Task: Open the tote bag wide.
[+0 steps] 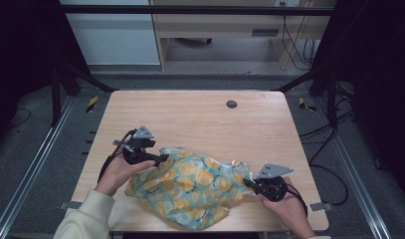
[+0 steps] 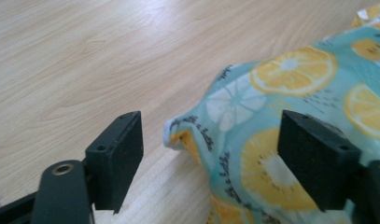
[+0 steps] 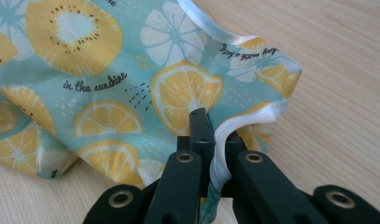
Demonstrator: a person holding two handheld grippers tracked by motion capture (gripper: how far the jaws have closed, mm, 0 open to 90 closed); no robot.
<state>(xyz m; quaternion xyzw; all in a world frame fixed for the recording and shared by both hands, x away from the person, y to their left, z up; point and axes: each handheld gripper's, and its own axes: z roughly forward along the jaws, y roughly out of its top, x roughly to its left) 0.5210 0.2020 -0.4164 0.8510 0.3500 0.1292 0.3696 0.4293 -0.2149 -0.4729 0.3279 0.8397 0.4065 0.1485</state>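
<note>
High view. One wooden table (image 1: 200, 114); one crumpled cloth (image 1: 190, 186), turquoise with a lemon-slice print, lying on the near half between the hands. Two grippers: left gripper (image 1: 160, 160) at the cloth's left corner, right gripper (image 1: 249, 183) at its right edge. One dark round grommet (image 1: 231, 104) set in the far part of the tabletop, well apart from the cloth.

Left gripper view. Jaws spread wide, one on each side of a folded corner of the cloth (image 2: 290, 121); the pads do not press on it. One corner in reach, lying on the table.

Right gripper view. Jaws pressed together, pinching the white-bound hem of the cloth (image 3: 131, 84); the binding runs up between the two pads.

Step in hand, as judged: taking the second corner so the cloth can be spread or folded. To do it well, slide the left jaws further over the corner, catch the hem rather than a loose fold, close fully before lifting, and hold the right pinch steady.
</note>
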